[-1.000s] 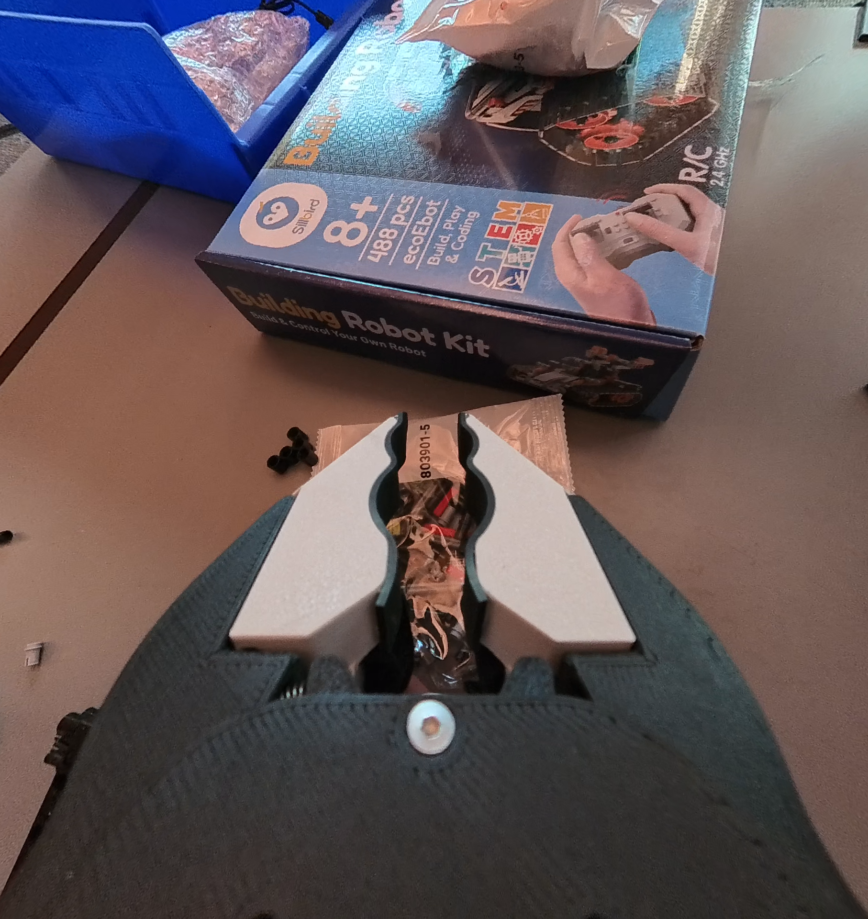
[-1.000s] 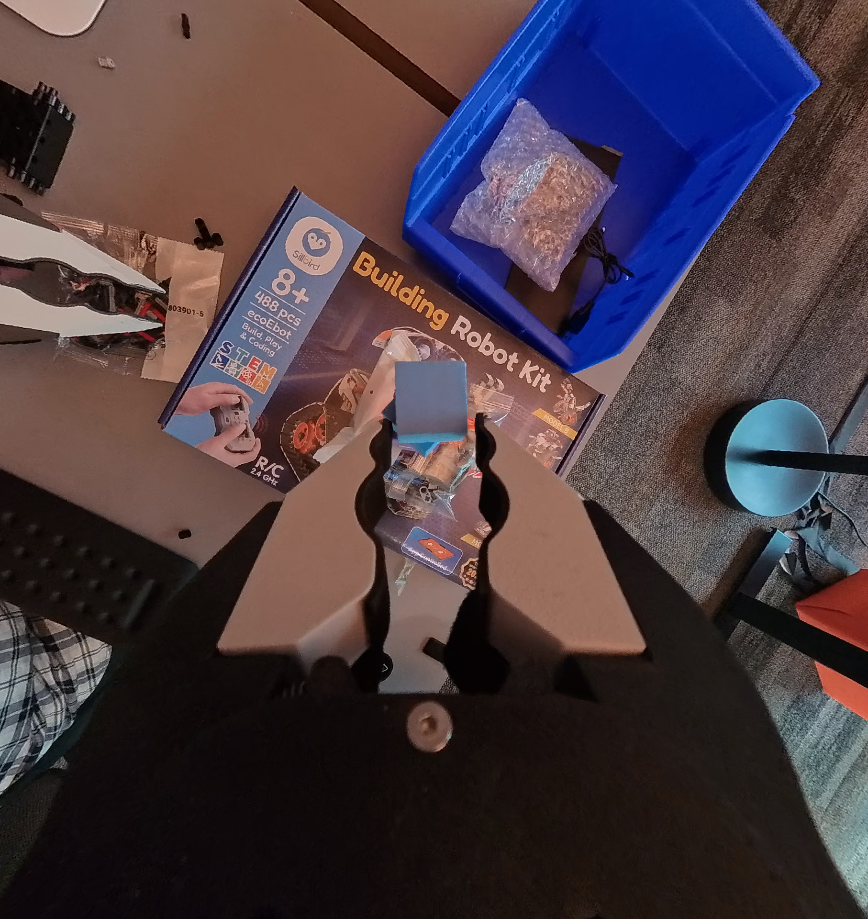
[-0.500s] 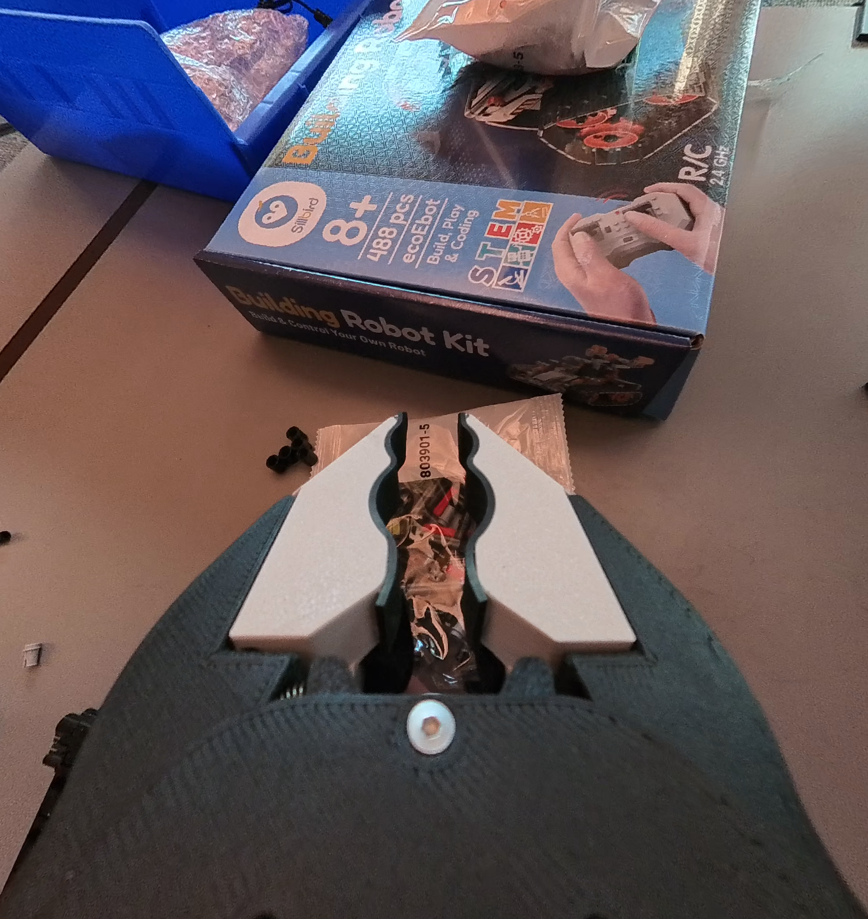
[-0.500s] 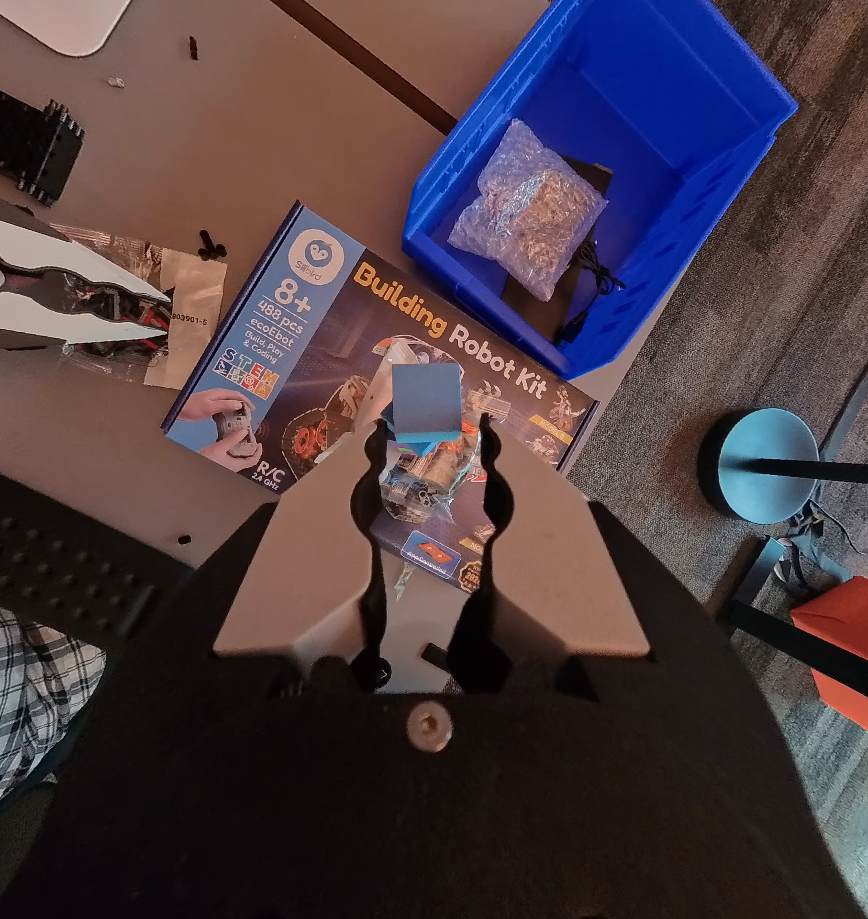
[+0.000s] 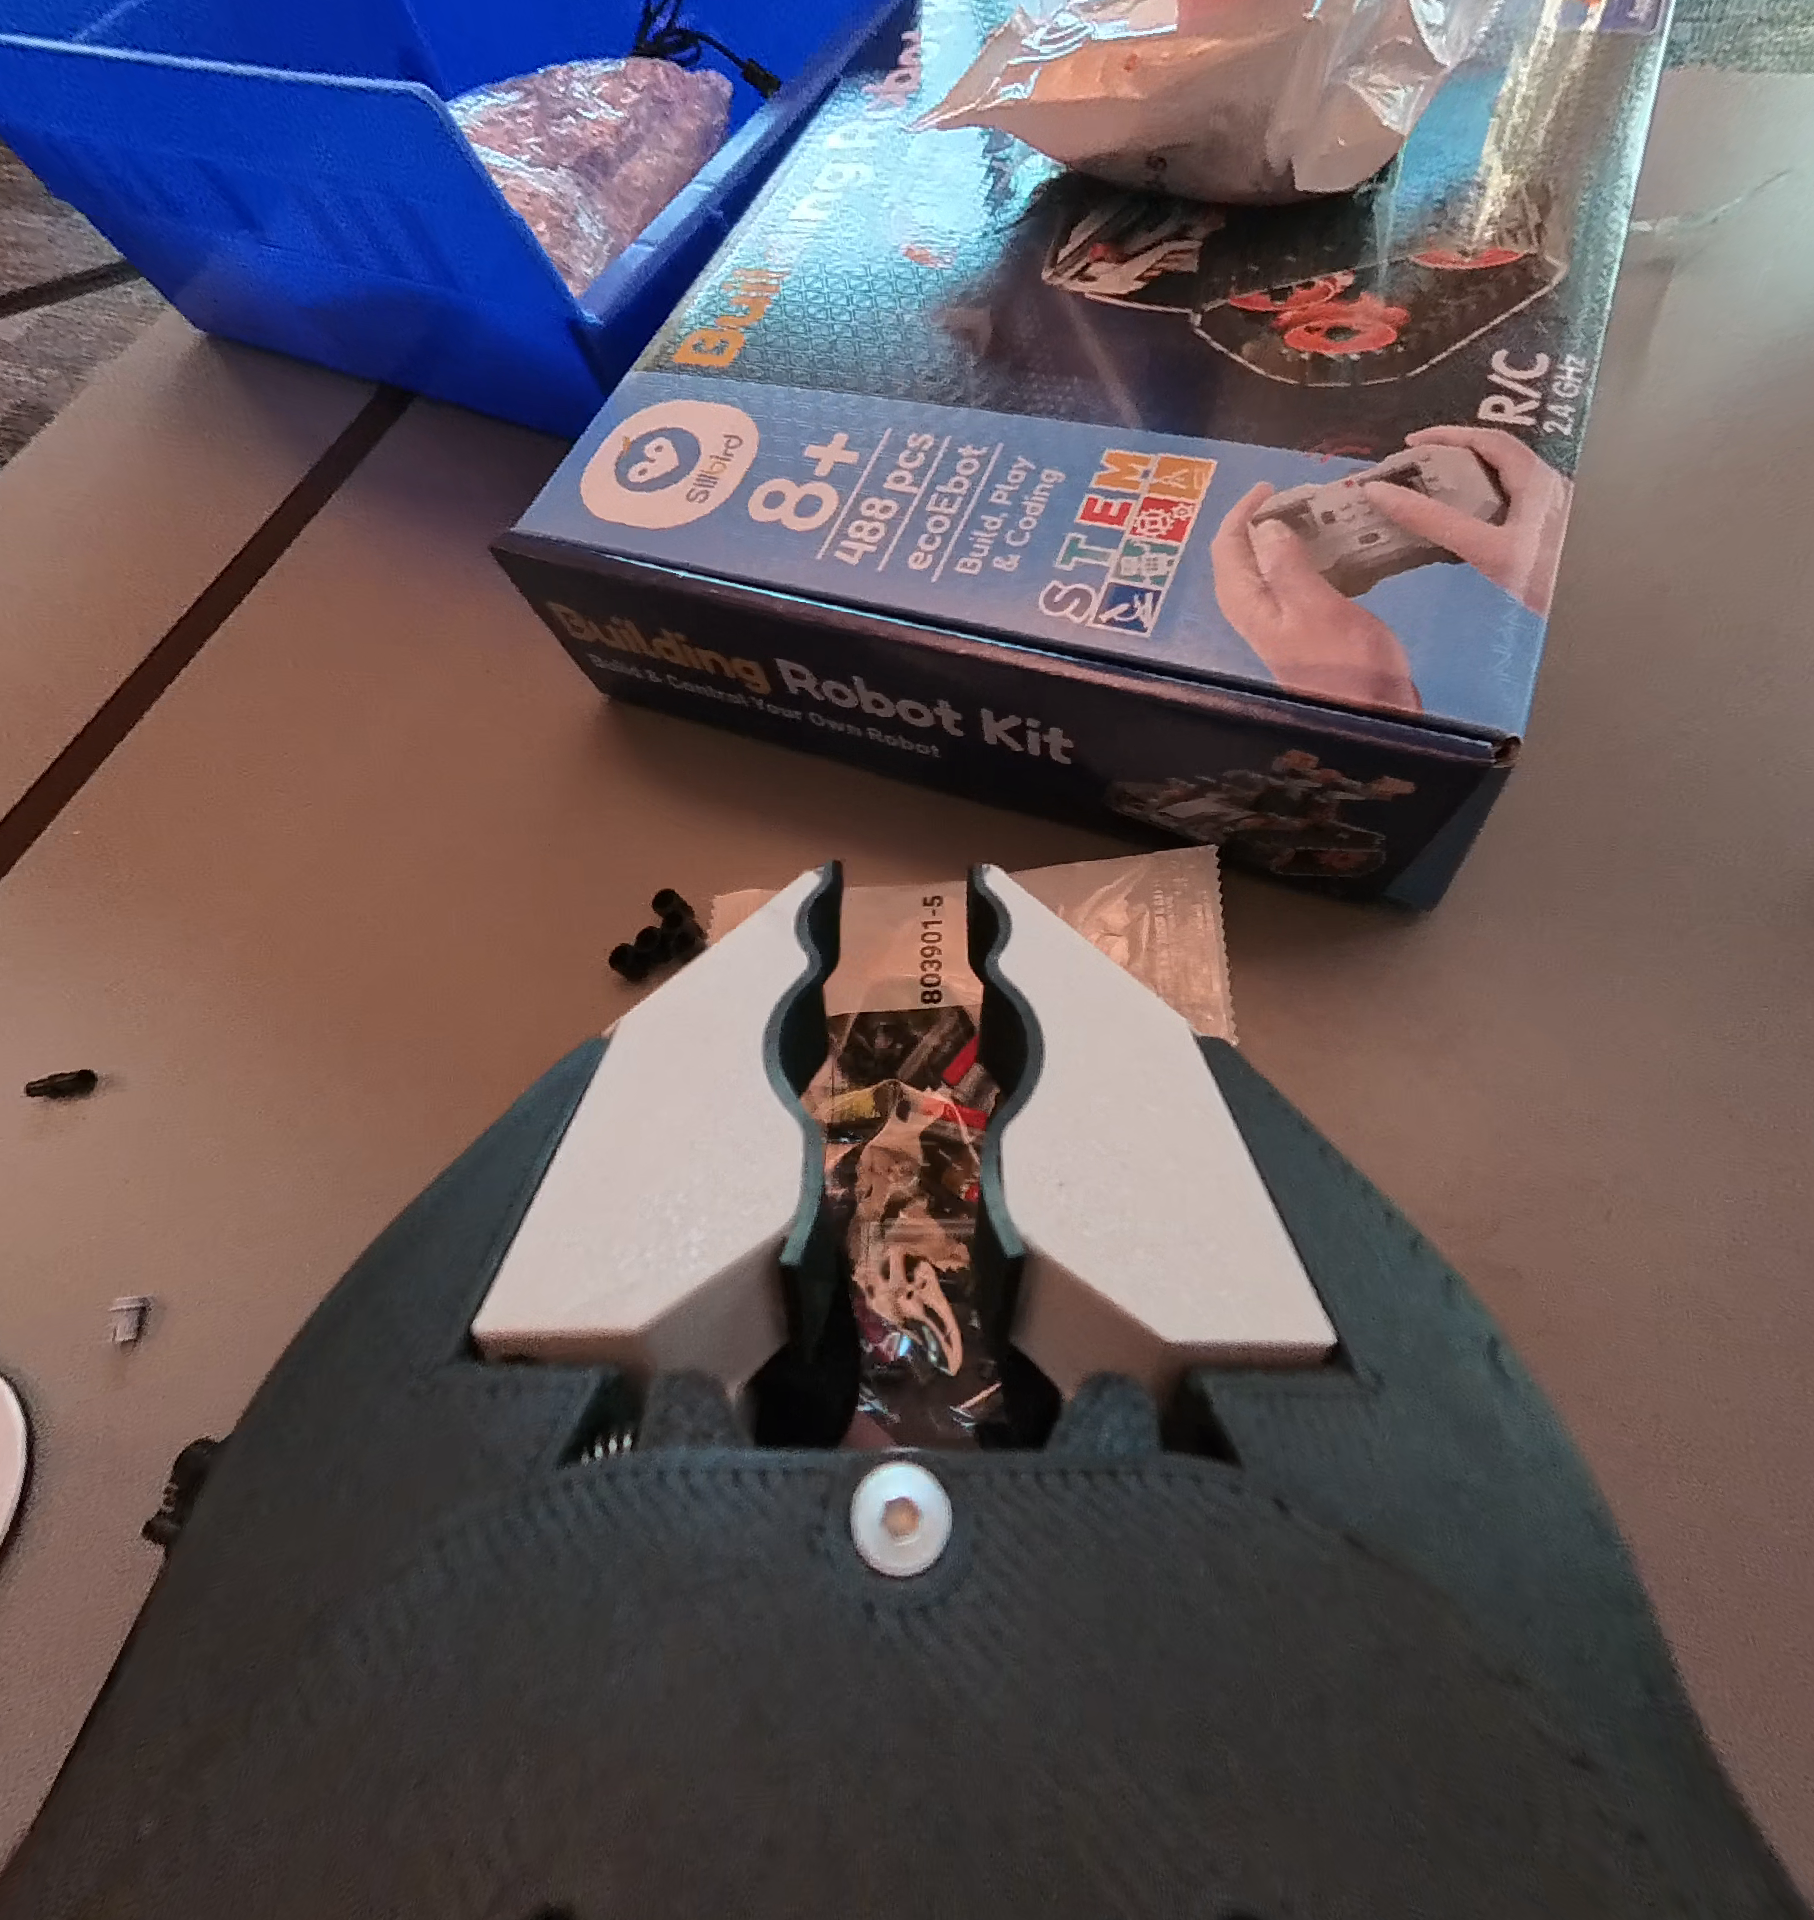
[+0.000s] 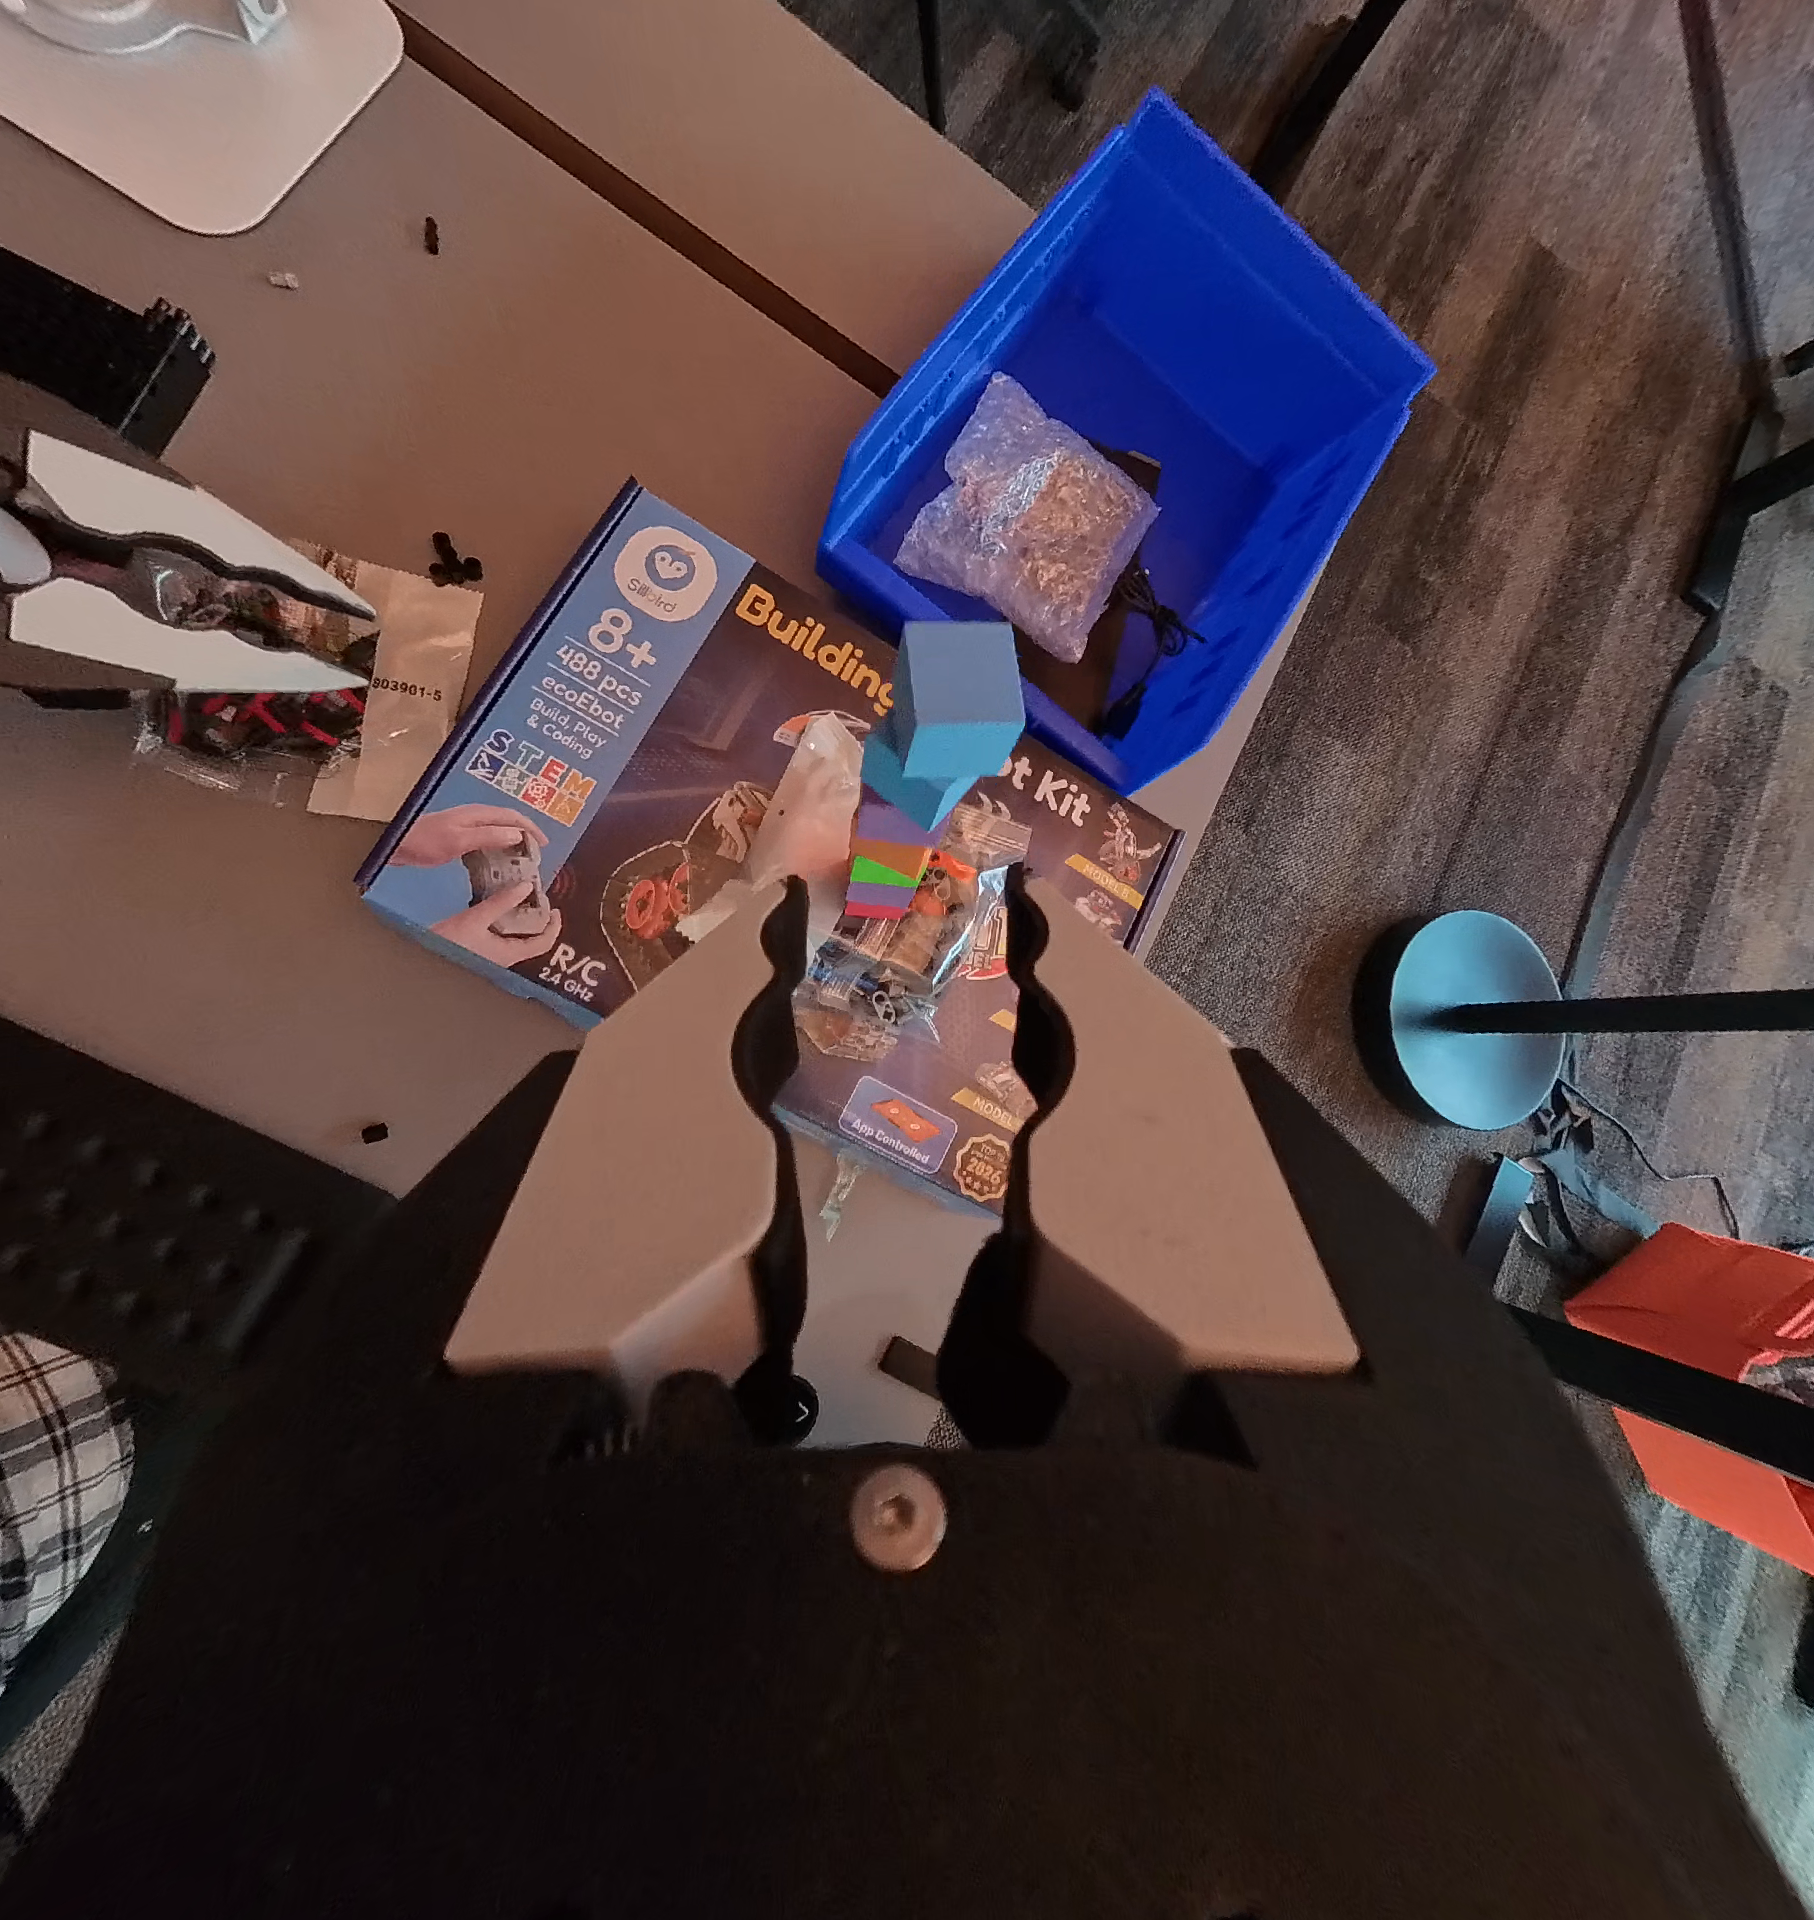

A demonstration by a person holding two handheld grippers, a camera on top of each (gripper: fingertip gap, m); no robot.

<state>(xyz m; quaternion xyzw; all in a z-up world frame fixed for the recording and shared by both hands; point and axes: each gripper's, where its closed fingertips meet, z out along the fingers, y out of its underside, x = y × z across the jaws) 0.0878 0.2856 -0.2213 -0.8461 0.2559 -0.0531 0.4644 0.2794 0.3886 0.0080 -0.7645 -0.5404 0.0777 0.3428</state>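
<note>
Left gripper (image 5: 903, 894): jaws narrowly apart over the parts bag (image 5: 908, 1143) flat on the table (image 5: 311, 852); grip unclear.
Parts bag: probably light, crinkly, slippery; best taken at its flat sealed edge.
Right gripper (image 6: 903, 894): open, empty, above the kit box (image 6: 612, 707).

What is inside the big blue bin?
The blue bin holds a bubble-wrap bundle and a thin black cord. What the wrap covers cannot be seen.

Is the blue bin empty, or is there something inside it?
Not empty. The blue bin holds a bubble-wrap packet lying on its floor, with a thin black cord beside it.
</note>
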